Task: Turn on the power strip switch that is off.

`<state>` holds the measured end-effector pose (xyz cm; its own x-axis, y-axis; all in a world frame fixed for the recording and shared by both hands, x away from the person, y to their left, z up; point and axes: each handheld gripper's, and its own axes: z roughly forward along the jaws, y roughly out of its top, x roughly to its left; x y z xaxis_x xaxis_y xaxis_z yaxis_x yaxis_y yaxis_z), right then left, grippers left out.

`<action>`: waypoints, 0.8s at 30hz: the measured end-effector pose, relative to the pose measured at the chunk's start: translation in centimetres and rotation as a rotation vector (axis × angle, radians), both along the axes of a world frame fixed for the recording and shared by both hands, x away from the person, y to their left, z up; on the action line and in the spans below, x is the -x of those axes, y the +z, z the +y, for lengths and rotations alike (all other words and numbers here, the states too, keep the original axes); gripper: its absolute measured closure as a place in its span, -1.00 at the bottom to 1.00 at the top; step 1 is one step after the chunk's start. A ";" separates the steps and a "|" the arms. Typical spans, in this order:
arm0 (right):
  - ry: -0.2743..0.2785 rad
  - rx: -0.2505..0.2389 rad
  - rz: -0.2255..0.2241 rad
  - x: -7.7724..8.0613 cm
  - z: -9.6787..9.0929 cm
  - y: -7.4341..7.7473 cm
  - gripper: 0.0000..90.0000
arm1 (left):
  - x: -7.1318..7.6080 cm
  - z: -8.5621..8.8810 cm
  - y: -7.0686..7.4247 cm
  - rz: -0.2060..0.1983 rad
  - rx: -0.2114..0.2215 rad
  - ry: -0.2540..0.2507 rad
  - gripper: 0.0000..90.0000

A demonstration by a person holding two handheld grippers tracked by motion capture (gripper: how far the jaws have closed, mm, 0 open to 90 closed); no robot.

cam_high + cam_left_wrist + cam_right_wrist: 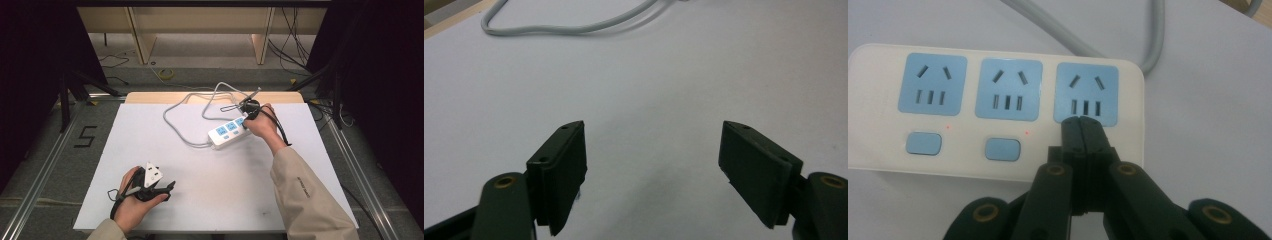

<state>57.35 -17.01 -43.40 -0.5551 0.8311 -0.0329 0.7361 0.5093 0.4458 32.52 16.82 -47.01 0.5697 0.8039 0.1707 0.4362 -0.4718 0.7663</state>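
Your right gripper [1082, 122] has its jaws pressed together with nothing between them, and their tips sit on the power strip [998, 107], at the lower edge of the blue socket [1088, 92] nearest the cord end, about where that socket's switch would be. The two other sockets each show a blue switch [1003, 149] below them with a small red light beside it. In the high view the strip [227, 132] lies on the white bench [200, 190], toward its far right, turned at a slant, and your right hand [261, 125] is over its far end. Its grey cord [175, 122] loops away across the bench toward the far edge. Your left gripper [651, 170] has its jaws spread wide and empty, resting low over bare bench at the near left, well apart from the strip.
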 end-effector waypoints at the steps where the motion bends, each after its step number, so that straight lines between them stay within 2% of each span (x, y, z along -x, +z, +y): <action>1: -0.001 -0.002 0.000 0.0 0.0 0.0 1.00 | 0.0 0.0 0.0 0.000 0.001 0.000 -0.39; 5: -0.001 -0.004 0.002 0.0 0.0 0.0 1.00 | 0.0 0.0 0.0 0.001 -0.003 0.001 -0.39; 10: 0.007 0.018 -0.001 0.0 0.1 -0.1 1.00 | 0.0 0.0 0.0 -0.001 0.000 0.001 -0.39; 24: -0.012 0.012 0.008 0.0 0.2 -0.1 1.00 | 0.1 0.0 0.0 -0.004 0.000 0.002 -0.39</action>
